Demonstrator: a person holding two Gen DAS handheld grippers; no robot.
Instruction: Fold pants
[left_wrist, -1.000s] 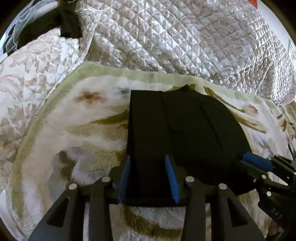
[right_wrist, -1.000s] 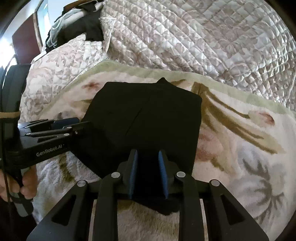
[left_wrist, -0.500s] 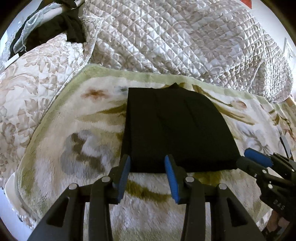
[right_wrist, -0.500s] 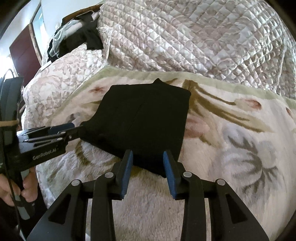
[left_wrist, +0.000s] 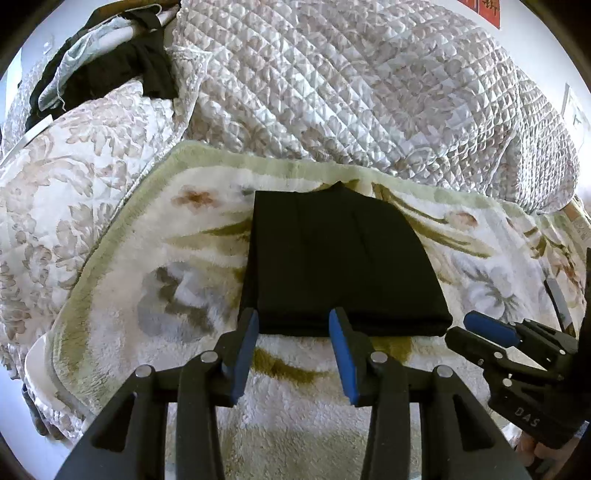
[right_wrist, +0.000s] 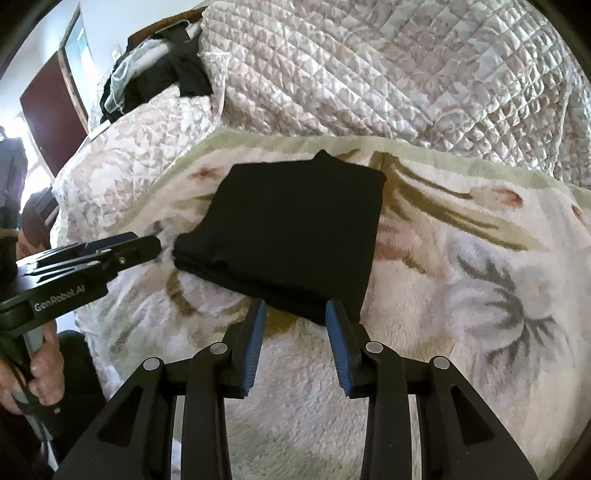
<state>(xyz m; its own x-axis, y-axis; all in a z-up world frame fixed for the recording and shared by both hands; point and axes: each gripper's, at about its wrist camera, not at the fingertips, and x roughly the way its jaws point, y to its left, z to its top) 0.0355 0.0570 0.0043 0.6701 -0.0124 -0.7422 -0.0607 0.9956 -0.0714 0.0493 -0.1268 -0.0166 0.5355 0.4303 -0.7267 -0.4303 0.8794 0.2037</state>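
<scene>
Pants (left_wrist: 343, 266), black and folded into a compact rectangle, lie flat on a fluffy floral blanket (left_wrist: 177, 280) with a pale green border, spread over a bed. Behind the blanket rises a heaped quilted bedspread (left_wrist: 369, 96) in a silvery floral print, and on its far left corner sits a pile of dark and pale clothes (left_wrist: 110, 70). In the right wrist view a dark reddish door (right_wrist: 48, 114) stands at the far left.

Nothing lies on top of the pants. The left gripper (left_wrist: 291, 325) hovers at the near edge of the fold with its blue-padded fingers (left_wrist: 245, 347) parted and only blanket and the fold's edge showing between them; they press on nothing. The right gripper (right_wrist: 295, 317) sits at the near right corner of the pants, its jaws having just been opening, and its fingers (right_wrist: 255, 343) now stand apart with no cloth pinched between them. Each gripper shows in the other's camera, just beside the fold and not touching it.

Writing is legible on the tools: "GenRobot.AI" on the left gripper's body in the right wrist view, and "DAS" on the right gripper's body in the left wrist view. A hand (right_wrist: 33, 373) grips the left handle at the lower left edge.
</scene>
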